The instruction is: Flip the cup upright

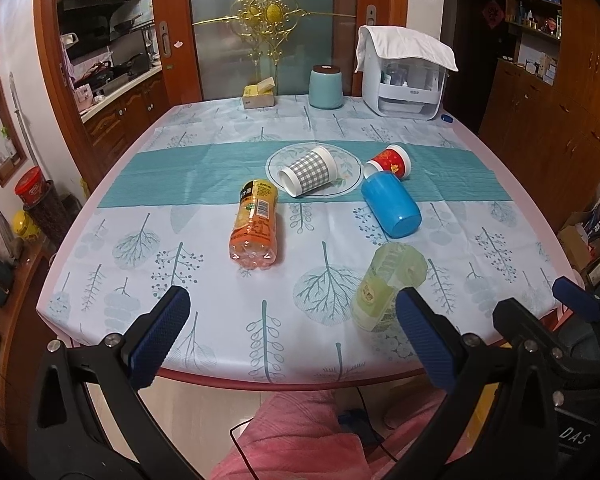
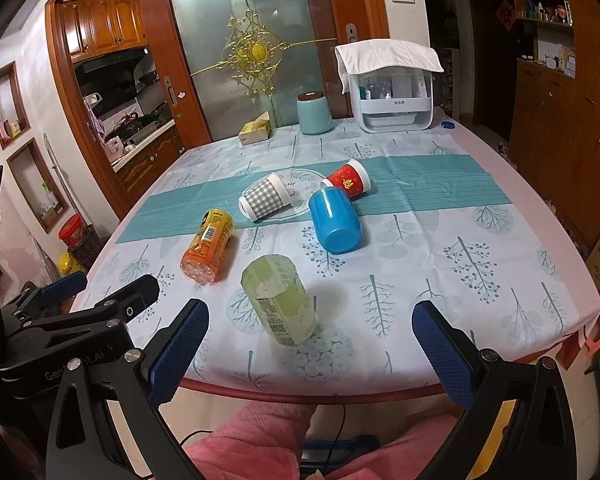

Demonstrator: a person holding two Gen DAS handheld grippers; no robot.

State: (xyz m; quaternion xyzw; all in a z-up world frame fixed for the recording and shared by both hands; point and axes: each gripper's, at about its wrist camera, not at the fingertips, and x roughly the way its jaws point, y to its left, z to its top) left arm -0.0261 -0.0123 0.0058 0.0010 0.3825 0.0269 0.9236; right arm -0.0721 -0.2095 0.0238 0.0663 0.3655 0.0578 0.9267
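Cups, three, all lying on their sides near the middle of the table (image 1: 100, 264): blue plastic cup (image 1: 392, 205), base toward the cameras, mouth pointing away, partly on the teal band of the tablecloth (image 2: 480, 280); grey-checked paper cup (image 1: 310, 171), resting on the round printed medallion of the cloth, its white rim to the right in the left wrist view; red paper cup (image 1: 390, 162) with gold print, just behind the blue cup and touching or nearly touching it. Orange drink bottle (image 1: 255, 224), on its side, left of the blue cup and well apart from it. Pale green bottle (image 2: 278, 306), on its side, nearest the front table edge, base end toward the cups in the right wrist view. Left gripper (image 1: 292, 338): blue-padded fingers (image 1: 160, 338) spread wide apart, holding nothing, poised over the front edge of the table; the green bottle lies just beside its right finger. Right gripper (image 2: 310, 354): fingers likewise wide apart and empty, over the front edge, with the green bottle ahead between their lines but not touched. Far end of table: pale teal canister (image 1: 326, 88) with dark lid, small yellow box (image 1: 259, 94), white appliance (image 1: 404, 88) draped with a white cloth (image 1: 408, 46).
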